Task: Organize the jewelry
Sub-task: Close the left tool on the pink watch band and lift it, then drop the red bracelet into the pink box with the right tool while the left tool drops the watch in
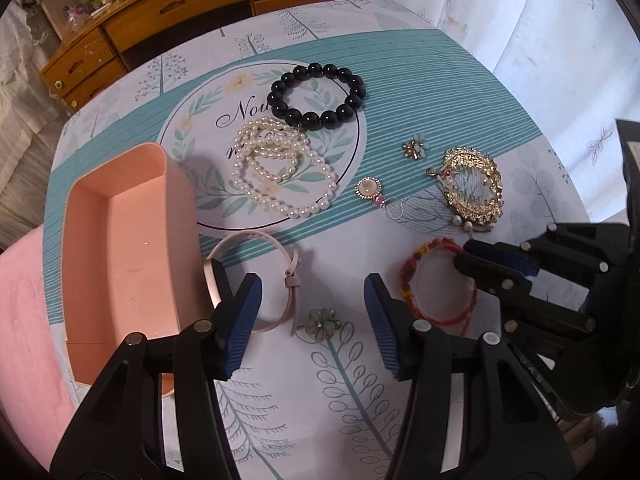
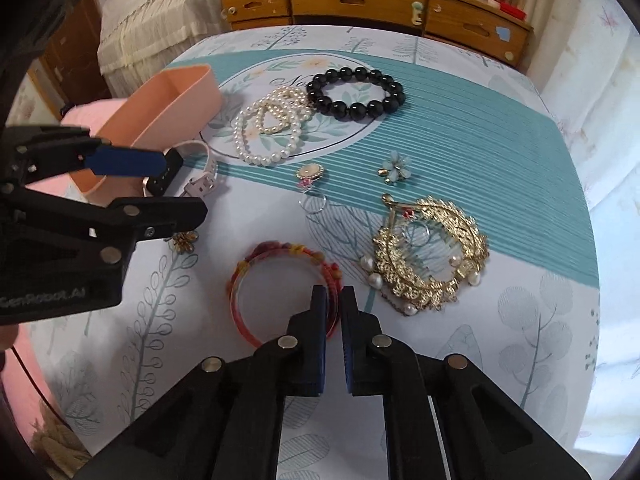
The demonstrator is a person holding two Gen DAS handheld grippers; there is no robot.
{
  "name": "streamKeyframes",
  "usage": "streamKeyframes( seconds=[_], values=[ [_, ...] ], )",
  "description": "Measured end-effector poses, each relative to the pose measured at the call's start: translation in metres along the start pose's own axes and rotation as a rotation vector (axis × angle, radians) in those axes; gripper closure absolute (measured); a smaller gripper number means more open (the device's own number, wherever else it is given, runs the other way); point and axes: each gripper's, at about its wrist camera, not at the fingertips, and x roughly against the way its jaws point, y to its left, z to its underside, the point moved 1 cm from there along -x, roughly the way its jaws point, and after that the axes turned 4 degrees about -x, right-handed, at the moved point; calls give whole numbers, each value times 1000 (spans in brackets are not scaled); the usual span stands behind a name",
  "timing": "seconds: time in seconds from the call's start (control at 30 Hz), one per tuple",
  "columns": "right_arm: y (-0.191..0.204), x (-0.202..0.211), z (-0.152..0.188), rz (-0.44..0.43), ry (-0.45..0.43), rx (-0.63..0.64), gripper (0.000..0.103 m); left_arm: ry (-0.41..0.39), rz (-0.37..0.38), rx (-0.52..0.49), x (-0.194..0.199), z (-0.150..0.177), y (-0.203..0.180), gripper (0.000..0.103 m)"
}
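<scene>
An empty pink box [image 1: 120, 248] stands at the table's left; it also shows in the right wrist view [image 2: 168, 104]. My left gripper [image 1: 312, 312] is open above a pink watch [image 1: 276, 280] and a green flower brooch [image 1: 322, 322]. My right gripper [image 2: 331, 300] is shut on the rim of a red-orange bangle [image 2: 280, 264] that lies on the cloth; it also shows in the left wrist view [image 1: 464, 258], as does the bangle [image 1: 420, 276]. A black bead bracelet [image 1: 320, 96], pearl strands [image 1: 280, 172], a gold hair comb [image 1: 472, 188], a small flower brooch [image 1: 416, 150] and a round pendant [image 1: 370, 192] lie beyond.
A leaf-print tablecloth [image 1: 400, 400] covers the table. A wooden dresser [image 1: 180, 12] stands behind the far edge. A pink cushion [image 1: 24, 320] lies at the left. White curtains [image 1: 540, 32] hang at the right.
</scene>
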Motion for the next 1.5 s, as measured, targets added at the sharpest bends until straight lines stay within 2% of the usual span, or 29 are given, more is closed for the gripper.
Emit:
streamKeyframes(
  seconds=[0.1, 0.2, 0.27, 0.43, 0.63, 0.83, 0.97, 1.13, 1.2, 1.23, 1.27, 1.4, 1.5],
  values=[
    [-9, 8, 3, -23, -13, -61, 96, 14, 28, 0, -2, -4, 0, 64],
    [-16, 20, 7, -44, -36, -106, 96, 30, 36, -2, -7, -8, 0, 68],
    [-20, 26, 10, -58, -45, -130, 96, 44, 40, 3, -10, -11, 1, 78],
    [-23, 39, 18, -87, -52, -157, 96, 70, 59, 33, -19, -18, 5, 87],
    [-23, 52, 26, -115, -63, -171, 96, 103, 19, 47, -20, -24, 6, 87],
    [-22, 58, 30, -140, -61, -173, 96, 101, 11, 88, -14, -25, 17, 87],
    [-21, 59, 31, -145, -58, -175, 96, 145, -16, 90, -25, -23, 19, 87],
    [-22, 62, 32, -142, -61, -173, 96, 180, -10, 111, -40, -19, 23, 87],
    [-22, 62, 31, -139, -61, -174, 96, 168, -11, 117, -41, -20, 25, 88],
    [-22, 63, 32, -139, -61, -174, 96, 168, -19, 113, -42, -20, 25, 95],
    [-22, 63, 32, -138, -60, -174, 96, 165, -19, 116, -42, -20, 25, 96],
    [-21, 67, 31, -133, -66, -171, 96, 107, -39, 105, -24, -19, 22, 97],
    [-17, 73, 28, -129, -73, -163, 96, 53, -16, 110, 2, -18, 23, 97]
  ],
)
